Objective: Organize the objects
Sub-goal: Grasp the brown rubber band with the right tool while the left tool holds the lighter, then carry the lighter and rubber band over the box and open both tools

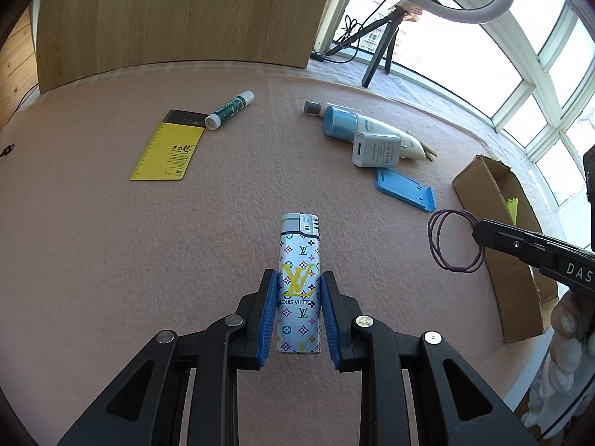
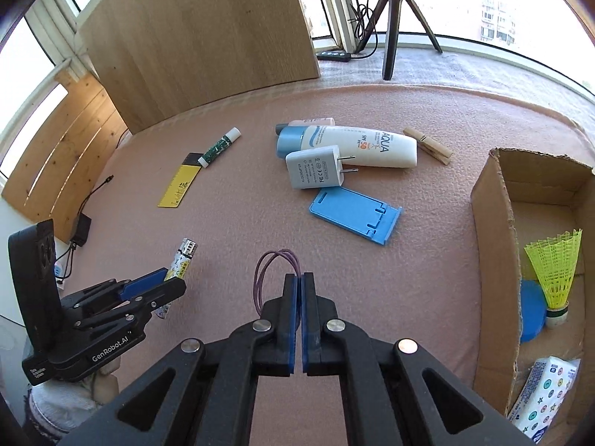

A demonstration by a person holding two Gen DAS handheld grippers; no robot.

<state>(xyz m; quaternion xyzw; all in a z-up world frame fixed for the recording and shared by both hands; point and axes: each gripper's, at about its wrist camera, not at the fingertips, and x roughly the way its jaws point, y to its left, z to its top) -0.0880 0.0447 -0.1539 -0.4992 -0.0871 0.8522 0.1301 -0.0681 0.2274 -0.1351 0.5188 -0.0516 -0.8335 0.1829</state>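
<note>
My left gripper [image 1: 299,278] is shut on a white patterned lighter [image 1: 299,278], held off the pink felt table [image 1: 186,241] with its metal top pointing away. From the right wrist view that left gripper [image 2: 174,278] and the lighter [image 2: 182,260] show at the lower left. My right gripper [image 2: 299,278] is shut on a thin purple hair band [image 2: 267,271], which loops out to the left of the pads. In the left wrist view the hair band [image 1: 455,239] hangs from the right gripper's tip [image 1: 479,230] near the cardboard box [image 1: 498,223].
The open cardboard box [image 2: 494,245] at the right holds a yellow shuttlecock [image 2: 556,271], a blue lid and a tissue pack. On the felt lie a sunscreen tube [image 2: 357,145], a white charger [image 2: 316,171], a blue phone stand [image 2: 353,215], a clothespin [image 2: 427,145], a glue stick [image 2: 219,146] and a yellow ruler [image 2: 180,184].
</note>
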